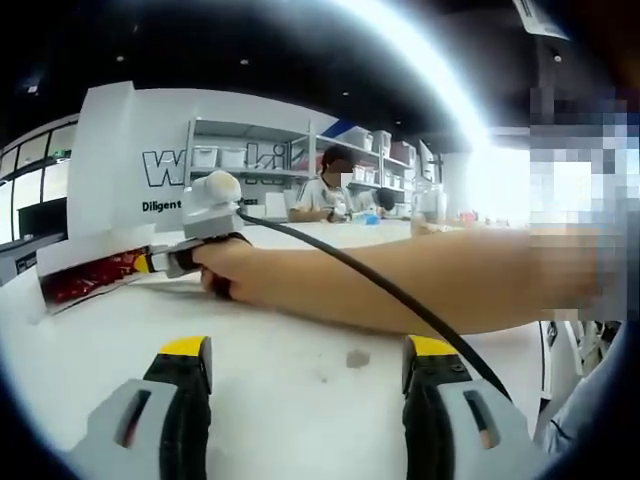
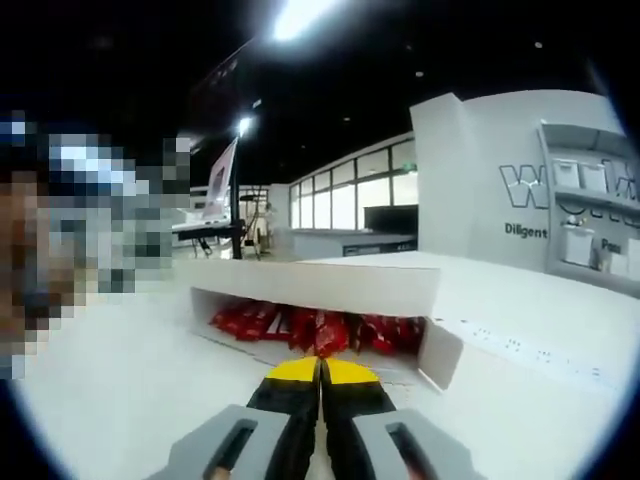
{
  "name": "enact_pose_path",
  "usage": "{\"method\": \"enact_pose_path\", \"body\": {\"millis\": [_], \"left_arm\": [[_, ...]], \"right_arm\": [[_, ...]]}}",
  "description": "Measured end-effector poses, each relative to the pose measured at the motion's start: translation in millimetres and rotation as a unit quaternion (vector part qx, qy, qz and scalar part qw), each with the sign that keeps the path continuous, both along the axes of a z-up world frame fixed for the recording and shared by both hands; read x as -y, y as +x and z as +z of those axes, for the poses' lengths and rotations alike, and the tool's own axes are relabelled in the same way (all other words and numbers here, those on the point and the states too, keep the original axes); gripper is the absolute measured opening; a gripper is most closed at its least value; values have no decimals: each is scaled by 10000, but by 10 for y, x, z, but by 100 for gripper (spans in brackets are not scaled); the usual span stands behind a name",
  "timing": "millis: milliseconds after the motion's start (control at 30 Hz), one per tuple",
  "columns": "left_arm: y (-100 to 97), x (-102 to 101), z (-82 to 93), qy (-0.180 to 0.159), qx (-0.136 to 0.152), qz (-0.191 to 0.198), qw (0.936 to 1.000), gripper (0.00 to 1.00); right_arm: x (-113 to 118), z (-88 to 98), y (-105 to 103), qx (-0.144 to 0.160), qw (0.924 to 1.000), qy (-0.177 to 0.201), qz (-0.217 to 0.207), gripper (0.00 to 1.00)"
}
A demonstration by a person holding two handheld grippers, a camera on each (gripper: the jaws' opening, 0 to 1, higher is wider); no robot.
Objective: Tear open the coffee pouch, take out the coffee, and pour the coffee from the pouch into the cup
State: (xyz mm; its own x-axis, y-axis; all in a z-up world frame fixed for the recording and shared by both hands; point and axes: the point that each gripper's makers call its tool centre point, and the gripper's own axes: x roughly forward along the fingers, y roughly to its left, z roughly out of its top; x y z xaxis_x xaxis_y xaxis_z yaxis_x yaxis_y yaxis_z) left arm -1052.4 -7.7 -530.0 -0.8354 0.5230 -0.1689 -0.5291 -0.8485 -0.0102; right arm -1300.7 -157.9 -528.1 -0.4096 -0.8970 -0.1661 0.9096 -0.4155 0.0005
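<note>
Right claw closed before box of red pouches lying crosswise.

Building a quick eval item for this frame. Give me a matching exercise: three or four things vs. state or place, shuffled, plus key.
Things:
1. left gripper
2. right gripper
3. red pouches
4. white box

States or places:
A. inside the open box
B. fingers together
C. fingers apart over the bare white table
D. lying on the table, open side toward the right gripper view

Pairs: 1-C, 2-B, 3-A, 4-D
</note>
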Motion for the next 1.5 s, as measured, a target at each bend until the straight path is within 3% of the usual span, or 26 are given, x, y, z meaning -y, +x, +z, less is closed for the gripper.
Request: {"method": "enact_pose_path", "body": {"millis": [200,667,800,1500], "left_arm": [[11,-8,2,-10,-13,2,10000,79],[35,-23,4,-6,-23,-13,10000,79],[34,-23,4,-4,-26,-17,10000,79],[26,-27,13,49,-34,-47,10000,79]], "right_arm": [[-27,-1,35,-7,10000,9,-15,2],[-169,13,330,-1,10000,-28,-43,2],[-163,5,257,4,10000,-21,-54,2],[-236,7,313,-11,10000,-32,-74,2]]}}
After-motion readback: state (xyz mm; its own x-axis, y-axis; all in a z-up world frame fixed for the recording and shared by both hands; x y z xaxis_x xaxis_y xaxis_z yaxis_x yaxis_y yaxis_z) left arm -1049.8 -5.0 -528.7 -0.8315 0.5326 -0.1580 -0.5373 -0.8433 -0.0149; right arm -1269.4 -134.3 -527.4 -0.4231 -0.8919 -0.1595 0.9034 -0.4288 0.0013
